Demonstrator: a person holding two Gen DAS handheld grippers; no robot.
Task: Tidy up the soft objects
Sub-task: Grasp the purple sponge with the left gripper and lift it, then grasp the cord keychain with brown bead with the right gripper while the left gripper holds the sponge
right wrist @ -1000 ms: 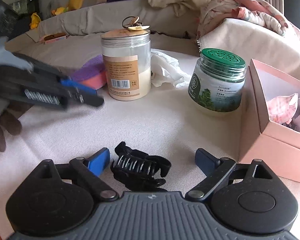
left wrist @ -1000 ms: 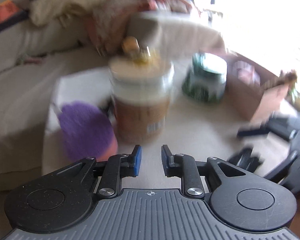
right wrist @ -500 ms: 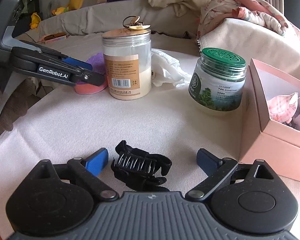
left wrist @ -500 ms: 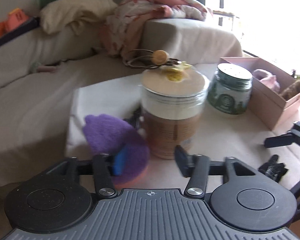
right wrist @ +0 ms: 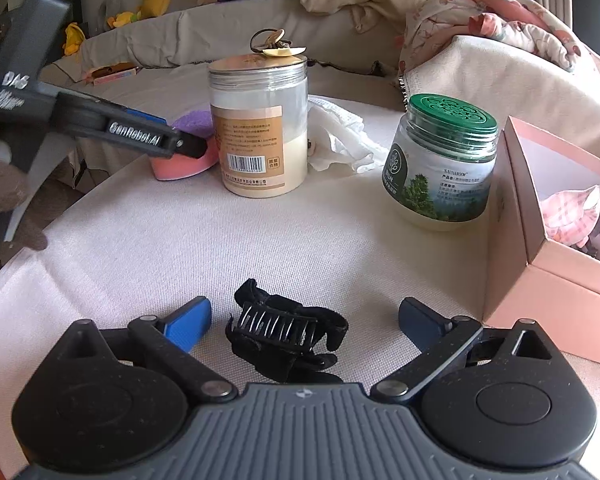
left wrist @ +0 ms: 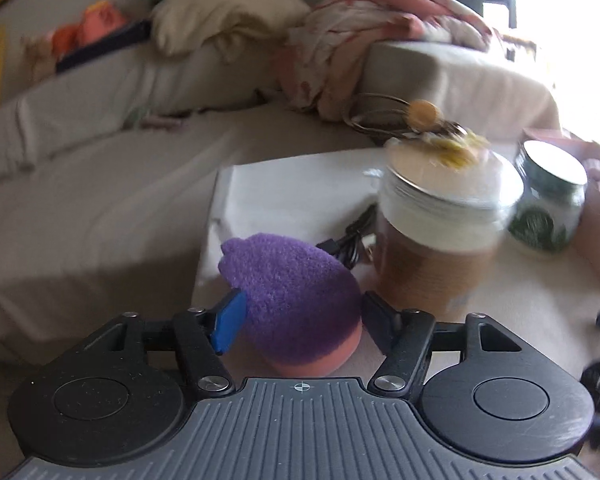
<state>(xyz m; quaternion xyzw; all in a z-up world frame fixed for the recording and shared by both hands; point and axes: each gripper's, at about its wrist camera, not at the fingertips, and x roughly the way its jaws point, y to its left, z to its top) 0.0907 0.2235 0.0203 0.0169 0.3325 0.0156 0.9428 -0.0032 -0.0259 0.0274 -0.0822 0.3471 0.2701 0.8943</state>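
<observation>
Sponge [left wrist: 296, 292] sits between the just-opened left hand-held gripper [left wrist: 300, 316]; right hand-held gripper [right wrist: 305, 322] gapes around hair clip [right wrist: 286, 330].

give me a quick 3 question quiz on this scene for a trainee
1. True or false: the purple and pink sponge lies between the open fingers of the left gripper.
2. What lies between the right gripper's fingers? A) white cloth B) black hair claw C) key ring
3. What colour is the lid of the jar nearest the pink box?

Key:
1. True
2. B, the black hair claw
3. Green
</observation>
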